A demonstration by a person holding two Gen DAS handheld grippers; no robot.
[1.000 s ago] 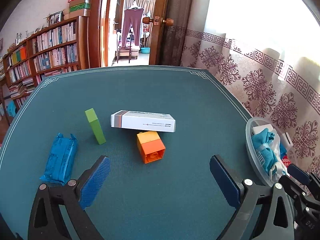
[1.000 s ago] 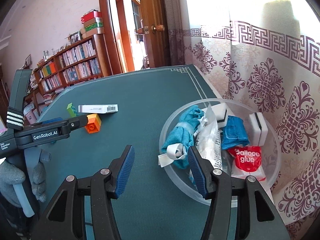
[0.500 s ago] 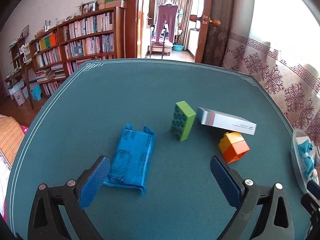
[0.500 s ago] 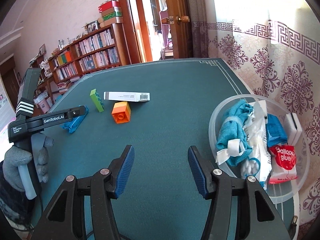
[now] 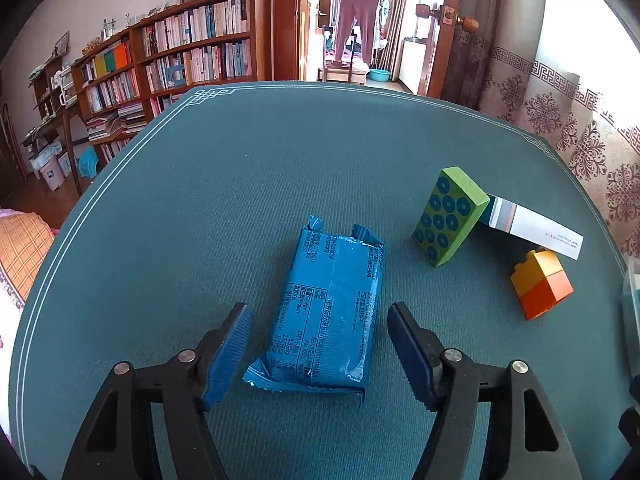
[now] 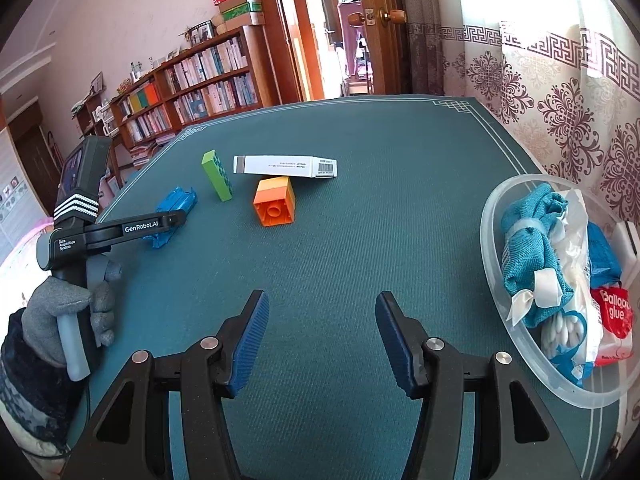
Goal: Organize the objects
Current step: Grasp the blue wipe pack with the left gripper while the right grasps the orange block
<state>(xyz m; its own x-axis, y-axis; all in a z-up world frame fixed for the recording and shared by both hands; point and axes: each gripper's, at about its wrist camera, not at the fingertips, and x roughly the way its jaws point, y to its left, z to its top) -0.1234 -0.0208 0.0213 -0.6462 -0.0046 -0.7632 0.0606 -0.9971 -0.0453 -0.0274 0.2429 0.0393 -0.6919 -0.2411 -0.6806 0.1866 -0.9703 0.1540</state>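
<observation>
A blue snack packet lies flat on the teal table; it also shows in the right wrist view. My left gripper is open, its jaws on either side of the packet's near end without gripping it. A green block stands tilted against a white box. An orange block lies beside them. My right gripper is open and empty over bare table. A clear bowl at the right holds cloths, bags and a red glue packet.
The table's left edge drops to the floor. Bookshelves and a doorway stand behind. A patterned curtain hangs along the right side. The left gripper's handle and a gloved hand show at the left.
My left gripper has swung left from the orange block and come down around the blue packet, its jaws narrower. My right gripper has turned left away from the bowl.
</observation>
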